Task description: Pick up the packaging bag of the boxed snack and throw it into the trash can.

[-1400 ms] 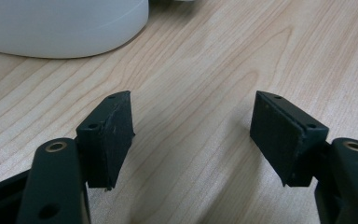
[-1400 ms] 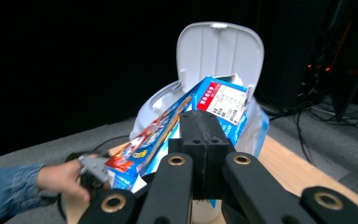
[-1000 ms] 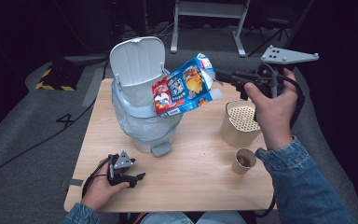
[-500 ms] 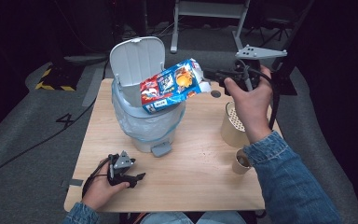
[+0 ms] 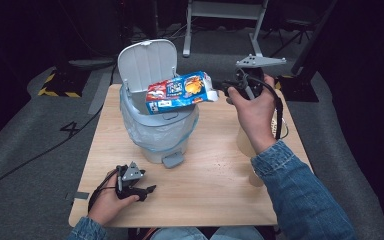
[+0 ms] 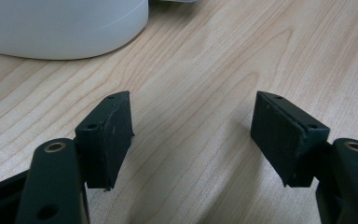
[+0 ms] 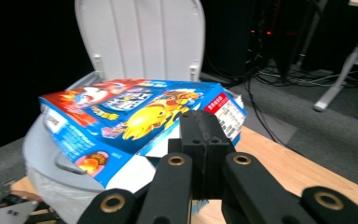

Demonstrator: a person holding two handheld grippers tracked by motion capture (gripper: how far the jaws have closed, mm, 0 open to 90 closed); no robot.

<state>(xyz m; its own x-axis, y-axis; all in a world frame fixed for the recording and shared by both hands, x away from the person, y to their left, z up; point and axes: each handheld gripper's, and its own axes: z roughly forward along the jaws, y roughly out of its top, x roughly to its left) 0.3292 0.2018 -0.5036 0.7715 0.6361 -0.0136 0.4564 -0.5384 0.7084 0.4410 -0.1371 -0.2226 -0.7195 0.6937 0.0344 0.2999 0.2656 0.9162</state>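
Observation:
A colourful blue and red snack box (image 5: pixel 180 92) hangs nearly level over the mouth of a white pedal bin (image 5: pixel 155 135), whose lid (image 5: pixel 147 62) stands open behind it. My right gripper (image 5: pixel 219 91) is shut on the box's right end, held by a hand in a denim sleeve. In the right gripper view the closed jaws (image 7: pixel 207 135) pinch the box (image 7: pixel 130 116) at its near edge, with the lid (image 7: pixel 140 32) beyond. My left gripper (image 5: pixel 149 190) rests on the table at the front left, open and holding nothing (image 6: pixel 193 135).
The bin has a clear liner and a foot pedal (image 5: pixel 172 161) facing the front. A pale cylindrical container (image 5: pixel 243 142) and a small cup (image 5: pixel 256 177) stand at the table's (image 5: pixel 215 200) right side, partly behind my right forearm. Dark floor with cables surrounds the table.
My right hand has carried the box leftward and down, from beside the bin to over its opening, and the box has tipped closer to level. The left gripper has stayed put.

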